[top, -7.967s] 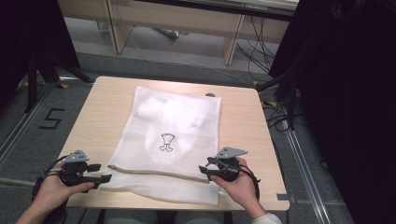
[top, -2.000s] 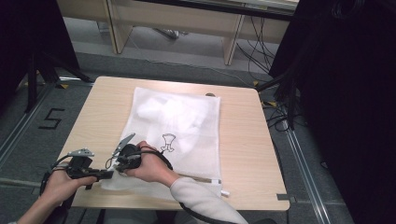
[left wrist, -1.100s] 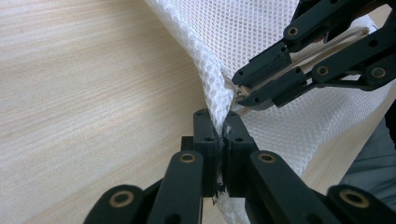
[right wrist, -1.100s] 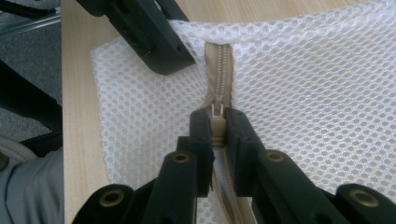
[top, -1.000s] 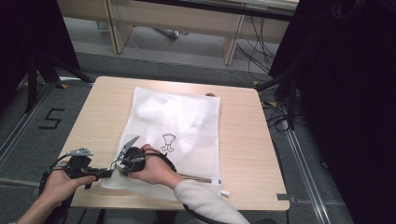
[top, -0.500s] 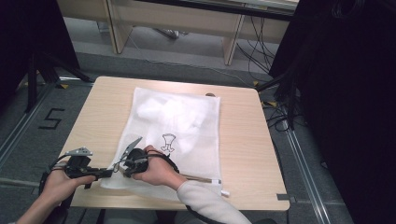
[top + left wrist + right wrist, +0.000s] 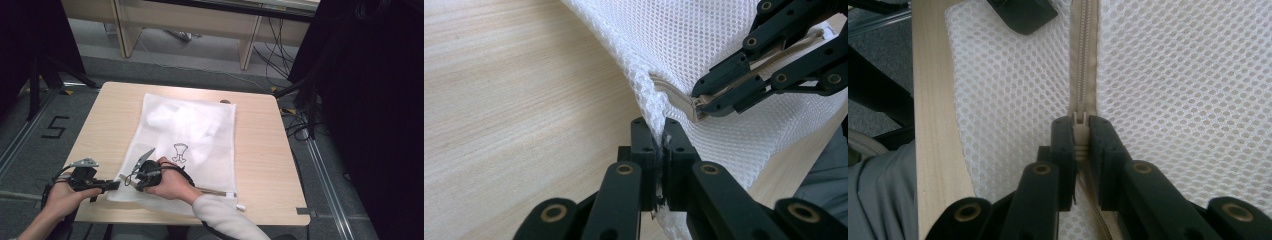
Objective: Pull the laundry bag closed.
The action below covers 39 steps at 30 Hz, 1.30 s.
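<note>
A white mesh bag (image 7: 195, 125) with a small black print lies flat on the wooden table (image 7: 260, 150). Its beige zipper (image 7: 212, 190) runs along the near edge. My left gripper (image 7: 116, 185) is shut on the bag's near left corner, and the mesh (image 7: 704, 45) is pinched between its pads (image 7: 658, 131). My right gripper (image 7: 129, 179) has crossed over to that same corner. It is shut on the zipper pull (image 7: 1079, 131), with the closed zipper tape (image 7: 1083, 60) running away from its tips. From the left gripper's camera, the right gripper (image 7: 700, 102) holds the pull just past my own tips.
The table's near edge (image 7: 933, 100) runs just beside the bag's corner. A taped "5" (image 7: 55, 127) marks the floor at the left. Cables (image 7: 300, 120) trail on the floor at the right, and wooden desk legs (image 7: 247, 47) stand beyond the table.
Eight seconds ago the right gripper was at the zipper's right end; it now sits at the left end beside the left gripper. Over the last second neither hand visibly moved.
</note>
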### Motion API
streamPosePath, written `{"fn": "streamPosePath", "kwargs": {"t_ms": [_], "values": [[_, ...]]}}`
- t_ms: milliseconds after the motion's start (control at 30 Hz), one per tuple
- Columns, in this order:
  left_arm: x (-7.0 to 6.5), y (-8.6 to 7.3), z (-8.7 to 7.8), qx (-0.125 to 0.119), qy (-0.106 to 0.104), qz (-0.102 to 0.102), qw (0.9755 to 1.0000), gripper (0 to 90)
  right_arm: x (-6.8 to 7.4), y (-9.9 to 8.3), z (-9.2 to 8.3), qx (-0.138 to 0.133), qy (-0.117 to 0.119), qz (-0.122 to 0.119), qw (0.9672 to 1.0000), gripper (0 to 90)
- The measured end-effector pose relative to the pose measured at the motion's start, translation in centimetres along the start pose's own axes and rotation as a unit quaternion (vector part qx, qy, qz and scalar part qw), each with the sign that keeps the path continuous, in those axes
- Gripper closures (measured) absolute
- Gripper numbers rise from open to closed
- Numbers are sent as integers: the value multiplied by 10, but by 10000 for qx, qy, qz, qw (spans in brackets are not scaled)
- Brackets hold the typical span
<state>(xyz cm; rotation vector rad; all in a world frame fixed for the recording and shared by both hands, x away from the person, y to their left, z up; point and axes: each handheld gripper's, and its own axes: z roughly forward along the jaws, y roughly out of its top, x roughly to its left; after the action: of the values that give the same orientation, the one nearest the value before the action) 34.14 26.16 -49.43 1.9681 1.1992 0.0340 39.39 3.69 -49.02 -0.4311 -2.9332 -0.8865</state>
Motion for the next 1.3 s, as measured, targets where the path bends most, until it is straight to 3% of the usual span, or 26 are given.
{"fn": "streamPosePath", "kwargs": {"t_ms": [100,200,333,500,700,1300], "values": [[-1,0,0,0,36,18,10000,855,2,0,-1,8,-24,71,10000,828],[-1,0,0,-37,64,16,10000,855,0,0,-2,7,-49,-94,9999,827],[0,0,1,25,56,11,10000,855,-1,-3,-4,39,-47,2,10000,828],[-1,-1,2,-77,80,-15,9999,855,-1,-6,-5,69,-62,1,10000,827],[0,-1,1,44,112,9,9999,855,-4,-9,-8,83,-78,-11,9999,827],[1,-1,1,61,124,26,9999,854,-4,-16,-14,81,-90,-54,9999,828]]}}
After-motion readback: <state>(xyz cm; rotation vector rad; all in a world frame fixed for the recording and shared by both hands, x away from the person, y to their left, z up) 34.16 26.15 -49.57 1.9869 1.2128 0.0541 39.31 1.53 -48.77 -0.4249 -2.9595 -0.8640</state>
